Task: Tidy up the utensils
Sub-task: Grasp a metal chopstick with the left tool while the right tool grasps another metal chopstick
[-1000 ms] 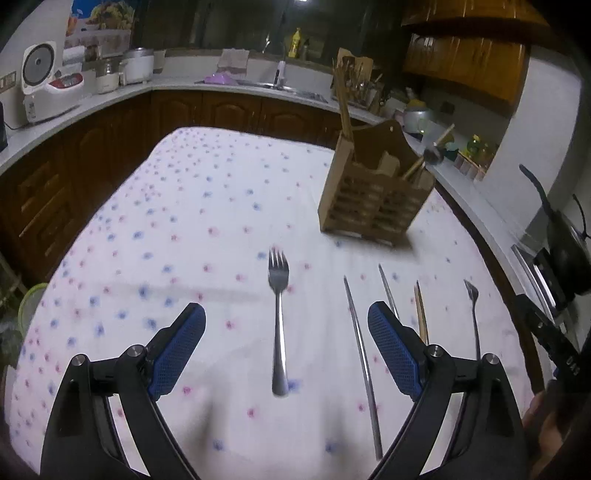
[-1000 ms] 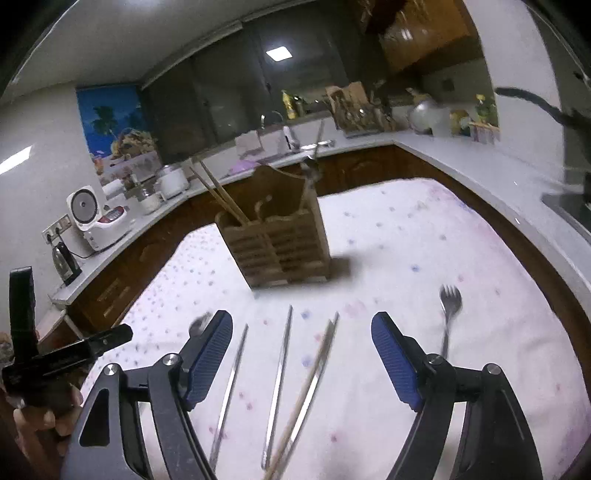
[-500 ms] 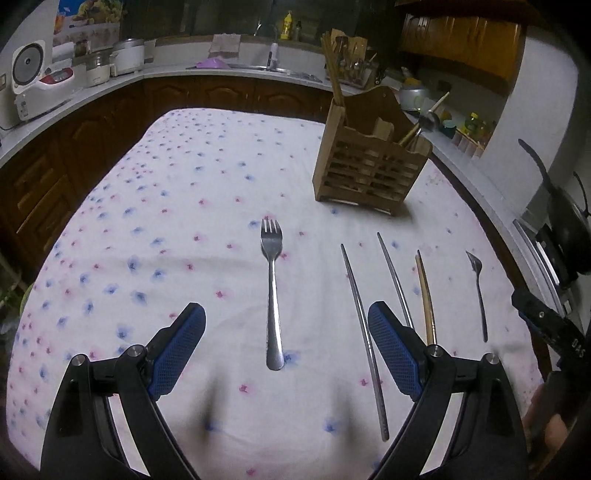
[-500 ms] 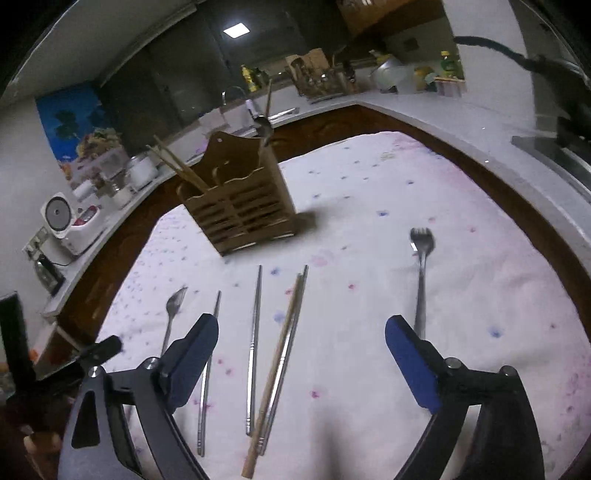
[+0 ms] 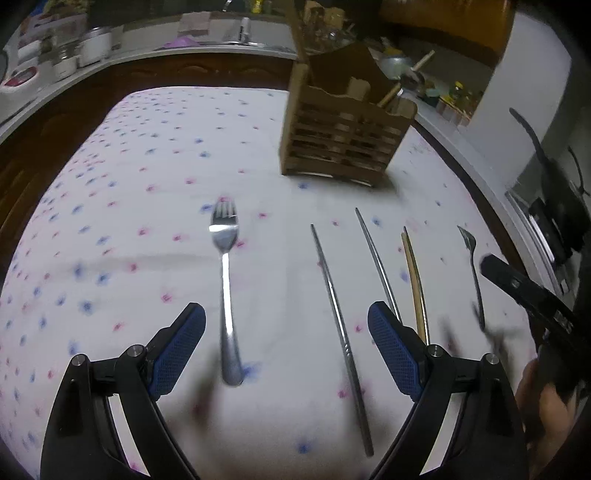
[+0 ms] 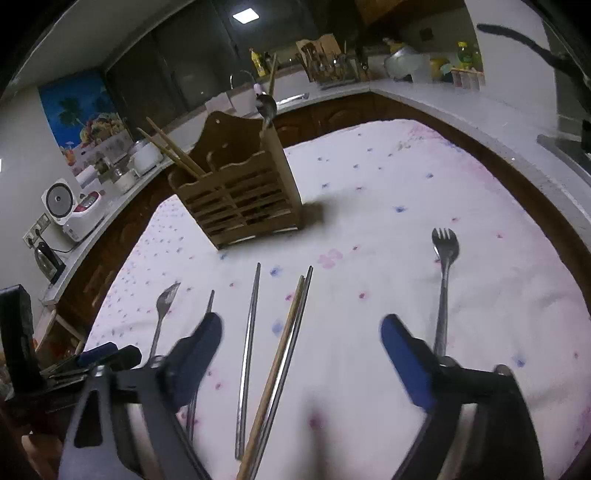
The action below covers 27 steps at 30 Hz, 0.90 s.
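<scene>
Both grippers have come down toward the cloth [image 5: 155, 122] since a second ago. My left gripper [image 5: 286, 347] hangs wide open over the fork [image 5: 226, 280], nearer me than the caddy [image 5: 343, 136]. My right gripper [image 6: 301, 360], jaws just narrowing but empty, straddles the chopsticks [image 6: 280, 354] before the caddy.

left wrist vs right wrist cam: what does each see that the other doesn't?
Only left wrist: the left hand-held gripper, jaws open and empty, straddling the handle of a fork.

Only right wrist: the right hand-held gripper, open and empty after its jaws have just been closing, above the chopsticks; a blue wall poster; a white rice cooker; a lit ceiling panel.

Both: the wooden utensil holder, metal chopsticks, a wooden chopstick and the floral tablecloth.
</scene>
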{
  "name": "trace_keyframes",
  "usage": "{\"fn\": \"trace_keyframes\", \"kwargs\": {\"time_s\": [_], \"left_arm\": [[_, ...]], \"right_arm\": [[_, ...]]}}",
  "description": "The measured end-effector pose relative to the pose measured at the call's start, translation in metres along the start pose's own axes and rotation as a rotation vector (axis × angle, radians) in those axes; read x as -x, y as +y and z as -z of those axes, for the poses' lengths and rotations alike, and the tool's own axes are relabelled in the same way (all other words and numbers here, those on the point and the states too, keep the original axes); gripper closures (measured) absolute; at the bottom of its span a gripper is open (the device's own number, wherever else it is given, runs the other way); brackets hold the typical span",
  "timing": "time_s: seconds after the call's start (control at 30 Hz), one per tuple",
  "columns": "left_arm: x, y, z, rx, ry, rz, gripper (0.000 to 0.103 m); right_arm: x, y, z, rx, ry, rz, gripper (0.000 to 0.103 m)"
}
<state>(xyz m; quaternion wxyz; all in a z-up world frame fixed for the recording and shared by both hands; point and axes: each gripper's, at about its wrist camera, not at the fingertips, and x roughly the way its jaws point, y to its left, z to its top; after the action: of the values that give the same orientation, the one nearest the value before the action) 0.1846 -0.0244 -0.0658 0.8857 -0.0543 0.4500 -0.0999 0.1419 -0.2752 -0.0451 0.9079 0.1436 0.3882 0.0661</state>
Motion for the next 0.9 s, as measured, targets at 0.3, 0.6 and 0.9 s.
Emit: {"fn": "trace_keyframes", "kwargs": {"time_s": [0.3, 0.6, 0.9], "left_arm": [[-0.043, -0.01, -0.024, -0.031, 0.092, 0.022, 0.034], [-0.075, -0.021, -0.036, -0.072, 0.156, 0.032, 0.054], [-0.086, -0.042, -0.041, -0.198, 0.137, -0.031, 0.094]], "right_arm": [[-0.066, -0.008, -0.028, -0.025, 0.14, -0.02, 0.074], [-0.109, -0.005, -0.038, 0.031, 0.222, 0.034, 0.089], [-0.115, 0.01, -0.038, 0.167, 0.238, 0.109, 0.096]]}}
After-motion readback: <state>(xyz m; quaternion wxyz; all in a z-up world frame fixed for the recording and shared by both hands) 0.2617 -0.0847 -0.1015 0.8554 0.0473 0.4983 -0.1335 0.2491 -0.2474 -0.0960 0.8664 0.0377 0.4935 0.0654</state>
